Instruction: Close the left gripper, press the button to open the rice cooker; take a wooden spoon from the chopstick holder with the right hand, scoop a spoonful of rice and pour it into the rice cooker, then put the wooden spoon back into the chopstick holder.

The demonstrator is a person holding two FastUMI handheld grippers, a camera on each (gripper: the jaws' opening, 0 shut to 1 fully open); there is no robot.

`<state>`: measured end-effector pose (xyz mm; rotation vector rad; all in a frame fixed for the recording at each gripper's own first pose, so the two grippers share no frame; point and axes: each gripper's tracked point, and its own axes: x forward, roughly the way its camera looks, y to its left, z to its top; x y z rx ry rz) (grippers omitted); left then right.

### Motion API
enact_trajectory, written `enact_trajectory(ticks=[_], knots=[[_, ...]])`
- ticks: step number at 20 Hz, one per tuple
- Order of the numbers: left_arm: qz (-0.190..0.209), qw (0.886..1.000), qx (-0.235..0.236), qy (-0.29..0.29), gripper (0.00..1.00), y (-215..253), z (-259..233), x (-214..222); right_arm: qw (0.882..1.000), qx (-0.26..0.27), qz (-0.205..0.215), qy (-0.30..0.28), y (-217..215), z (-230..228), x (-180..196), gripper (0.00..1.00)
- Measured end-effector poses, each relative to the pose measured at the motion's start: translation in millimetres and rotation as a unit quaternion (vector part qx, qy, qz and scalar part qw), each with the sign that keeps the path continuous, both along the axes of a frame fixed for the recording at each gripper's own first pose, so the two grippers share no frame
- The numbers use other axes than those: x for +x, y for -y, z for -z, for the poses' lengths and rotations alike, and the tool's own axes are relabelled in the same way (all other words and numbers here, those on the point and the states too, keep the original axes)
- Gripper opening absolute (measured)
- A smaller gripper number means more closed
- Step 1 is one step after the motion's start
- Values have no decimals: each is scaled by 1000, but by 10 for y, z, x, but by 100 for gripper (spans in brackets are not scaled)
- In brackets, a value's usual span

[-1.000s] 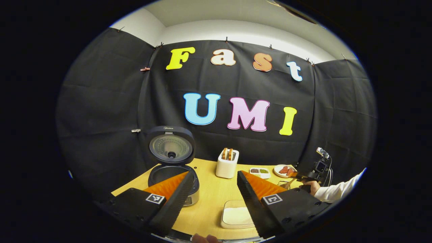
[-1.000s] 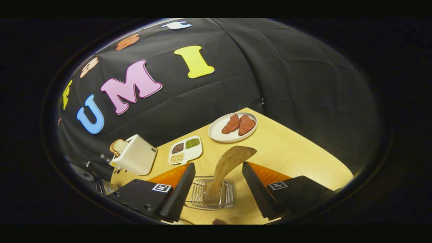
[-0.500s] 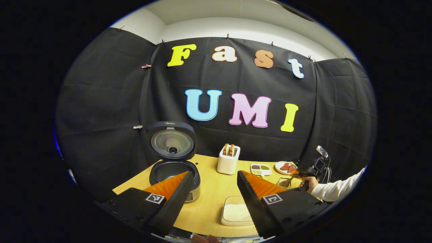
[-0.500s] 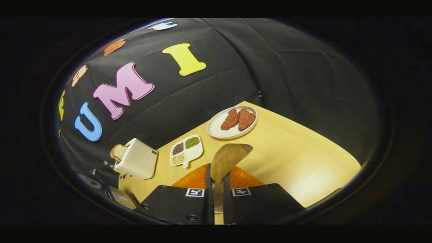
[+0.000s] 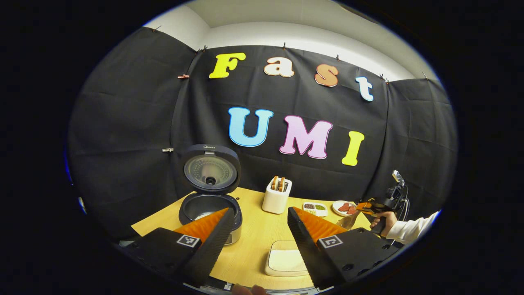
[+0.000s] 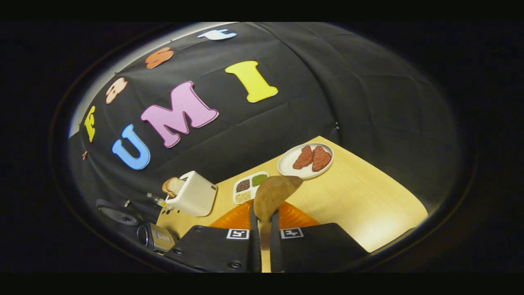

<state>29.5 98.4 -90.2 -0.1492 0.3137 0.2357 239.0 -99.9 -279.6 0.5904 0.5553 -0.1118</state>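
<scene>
Right gripper view: the right gripper (image 6: 262, 229) has its two fingers drawn in on the spoon (image 6: 272, 192), with the handle pinched between them and the bowl rising just past the tips. Beyond the bowl lie a divided dish (image 6: 249, 187) and a plate (image 6: 305, 160) with two red pieces; off the left finger stands a toaster (image 6: 192, 198) with bread in it, and below that the cooker (image 6: 157, 237) edge peeks in — all on the table (image 6: 360, 205).

Left gripper view: the left gripper (image 5: 258, 217) holds nothing, its fingers spread wide. Behind the left finger sits the cooker (image 5: 209, 205), lid upright and pot open. A white tray (image 5: 284, 262) lies between the fingers, near the right one. Past the right finger, a hand (image 5: 382, 221) holds the right gripper (image 5: 368, 207) with the spoon (image 5: 346, 222) hanging from it — the holder is hidden.
</scene>
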Motion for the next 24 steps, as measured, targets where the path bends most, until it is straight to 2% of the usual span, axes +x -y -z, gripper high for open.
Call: enact_trajectory(ticks=[2,3,7,8,9,12,13,14,16,17,22,23,24], knots=[[-3,1000,-9,7,90,-44,14,9,999,-11,-24,17,-154,-261,-68,13],[-3,1000,-15,10,90,-71,12,10,999,-13,-33,22,-227,-367,-106,8],[-7,999,-24,25,90,-204,-21,3,995,-3,-86,41,-751,-786,-338,8],[-7,999,-26,28,90,-234,-12,-20,994,-3,-104,44,-915,-853,-430,13],[-7,999,-30,30,90,-264,-14,-28,991,2,-125,42,-1123,-880,-553,13],[-7,999,-39,34,90,-361,2,-96,983,7,-181,17,-1669,-747,-922,8],[-9,999,-40,35,90,-418,1,-118,981,-4,-196,9,-1801,-674,-1020,13],[-9,998,-44,38,90,-451,-17,-138,978,-15,-209,3,-1918,-606,-1101,8],[-10,998,-52,44,90,-516,-31,-186,973,-27,-228,-11,-2127,-464,-1233,18],[-9,997,-58,46,90,-541,-6,-211,971,-42,-235,-18,-2172,-365,-1279,13],[2,995,-85,52,90,-645,14,-335,958,-135,-249,-45,-2278,114,-1312,13],[6,995,-86,52,90,-671,27,-360,957,-148,-245,-45,-2298,152,-1311,8],[10,995,-88,51,90,-700,34,-384,955,-161,-246,-47,-2331,207,-1311,8]])
